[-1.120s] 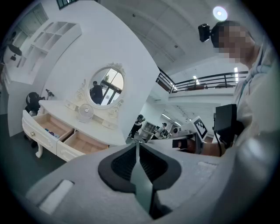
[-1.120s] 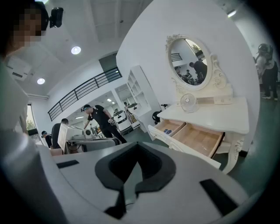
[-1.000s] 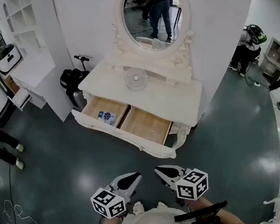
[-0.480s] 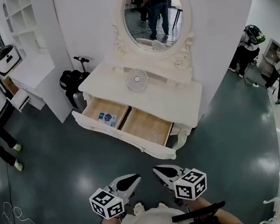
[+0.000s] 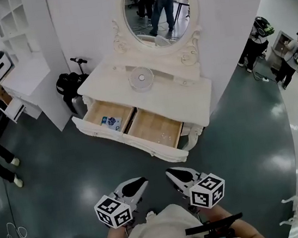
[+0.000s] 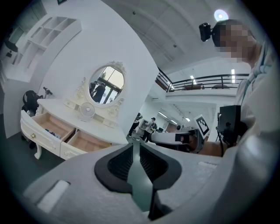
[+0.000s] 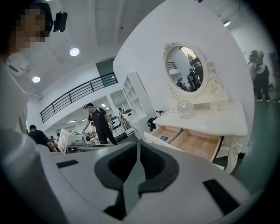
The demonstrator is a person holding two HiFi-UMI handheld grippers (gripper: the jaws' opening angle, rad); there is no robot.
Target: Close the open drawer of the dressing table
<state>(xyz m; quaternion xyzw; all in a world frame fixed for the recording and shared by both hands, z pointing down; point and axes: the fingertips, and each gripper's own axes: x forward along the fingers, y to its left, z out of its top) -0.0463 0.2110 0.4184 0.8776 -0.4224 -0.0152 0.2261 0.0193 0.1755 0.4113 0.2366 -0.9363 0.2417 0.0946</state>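
Dark floor (image 5: 52,173) stretches wide before drawer (image 5: 153,129) front (pulled out, seemingly fully).

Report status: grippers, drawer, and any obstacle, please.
Left gripper slightly open, right gripper shut, both empty. Drawer open, not reached yet. No obstacle seen before it.

One white carved dressing table (image 5: 151,96), oval mirror (image 5: 156,7) on its back edge, upright. Its wide white drawer (image 5: 122,140) is open, pulled well out. Bare wood inside, two compartments side by side. Scalloped front panel stands clear of tabletop's edge.
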